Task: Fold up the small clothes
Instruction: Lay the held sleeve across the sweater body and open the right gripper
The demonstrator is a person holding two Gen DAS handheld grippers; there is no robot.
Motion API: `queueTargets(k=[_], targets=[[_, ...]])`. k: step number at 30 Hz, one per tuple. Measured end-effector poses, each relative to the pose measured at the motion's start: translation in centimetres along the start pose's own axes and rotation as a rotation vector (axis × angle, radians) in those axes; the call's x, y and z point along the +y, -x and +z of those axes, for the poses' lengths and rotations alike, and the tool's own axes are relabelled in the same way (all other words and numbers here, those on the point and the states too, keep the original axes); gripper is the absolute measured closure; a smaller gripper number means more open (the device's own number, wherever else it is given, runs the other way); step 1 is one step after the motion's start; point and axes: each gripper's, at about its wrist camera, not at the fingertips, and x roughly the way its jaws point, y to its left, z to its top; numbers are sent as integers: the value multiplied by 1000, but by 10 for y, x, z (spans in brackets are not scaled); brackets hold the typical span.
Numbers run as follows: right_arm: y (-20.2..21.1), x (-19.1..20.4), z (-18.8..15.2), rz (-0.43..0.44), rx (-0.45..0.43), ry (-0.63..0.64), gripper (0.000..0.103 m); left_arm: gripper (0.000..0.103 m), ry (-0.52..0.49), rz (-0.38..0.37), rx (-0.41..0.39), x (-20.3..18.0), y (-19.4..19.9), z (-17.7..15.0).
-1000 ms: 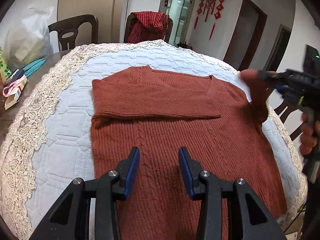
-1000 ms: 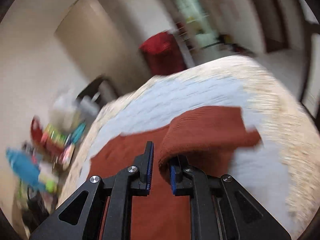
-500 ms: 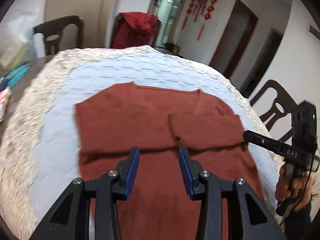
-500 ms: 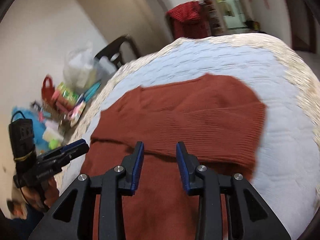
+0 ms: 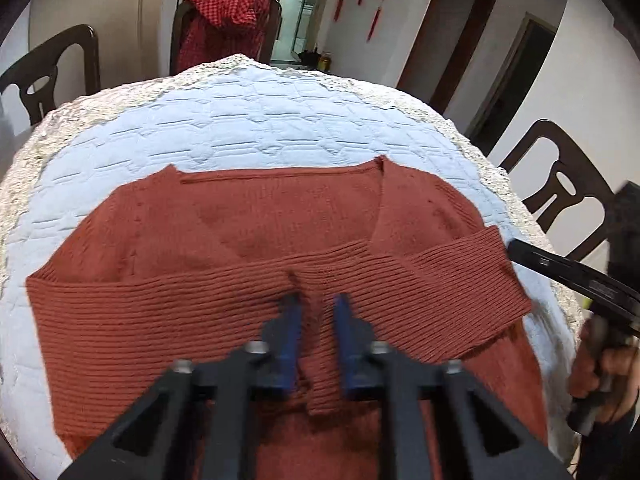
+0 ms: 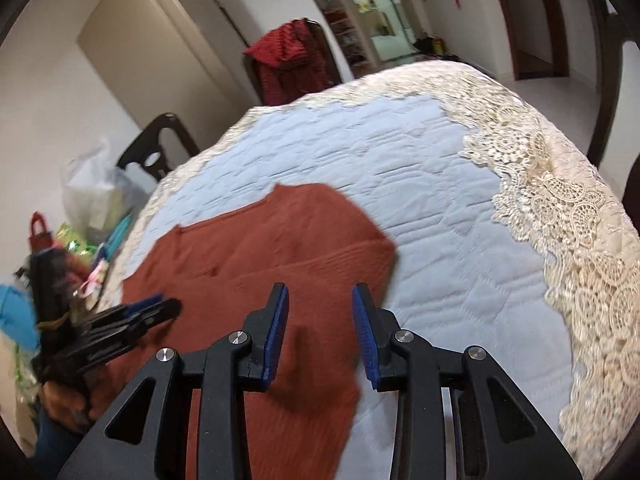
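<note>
We had the rust-red sweater (image 5: 224, 312) lying flat in the middle of the pale blue quilted table cover (image 5: 248, 120), lace trim around its edge, and both sleeves were now folded in across the chest. That was the big change: a second before, the right sleeve was up in the air in the right gripper, and by this moment it lay across the body, its cuff (image 5: 320, 360) overlapping the left sleeve near the middle. We judged the sleeve stage of the fold done, with the lengthwise folding of the body left to do.

The left gripper (image 5: 316, 312) had swung in over that overlap and its jaws had just been closing. A ridge of ribbed knit stood between the blue pads, which looked pinched onto the cuff, though motion blur smeared the tips and we couldn't swear to how much fabric they held.

The right gripper (image 6: 320, 304) sat over the sweater's right edge with its jaws standing apart, nothing between them, having let the sleeve go.

Down to the small stuff: the sweater's hem was cut off below both views, so we couldn't tell how it lay. The clutter (image 6: 80, 232) at the table's far left was too blurred to name.
</note>
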Motion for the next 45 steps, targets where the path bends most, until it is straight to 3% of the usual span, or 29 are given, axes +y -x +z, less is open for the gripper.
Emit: queueTargets(k=[1,4,5,6,8,12,16,20,23,26,27,31,34,37,41,45], targets=[[-6,-4,3,-20,8,-13,69,98,-1,-5,-5,2,0,0],[-22,-16,7,-40,48,-55,73,98,-2,-23,-40,2,5,2],[-22,-17,7,-39,42,-62,90,98,-5,-37,-67,1,9,5],[-22,-19,8,-43,33,-66,93,98,-5,-47,-92,1,14,8],[-15,-21,11,-15,3,-78,93,98,10,-61,-127,4,20,12],[-20,-23,14,-16,15,-53,93,97,26,-21,-29,12,-7,7],[-17,-23,12,-27,25,-44,89,95,51,-25,-38,14,6,5],[10,0,0,-18,-14,55,89,95,29,-17,-103,10,35,0],[12,13,-19,-10,31,140,89,95,14,-25,-104,3,39,-6],[1,8,-32,-64,78,198,90,95,-21,-29,-56,-2,25,-14],[3,3,-32,-45,72,184,90,95,-23,-22,-19,-1,16,-17],[12,11,-27,-99,63,204,90,95,-32,-17,-35,-1,16,-21],[18,17,-29,-42,48,223,90,95,-36,-16,-35,0,17,-22],[1,14,-30,-90,107,235,89,95,-36,-21,-33,-1,22,-17],[11,10,-10,-65,40,184,87,92,-27,5,-78,-1,22,2],[-8,4,9,-89,34,143,87,90,-31,31,-29,1,-4,12]])
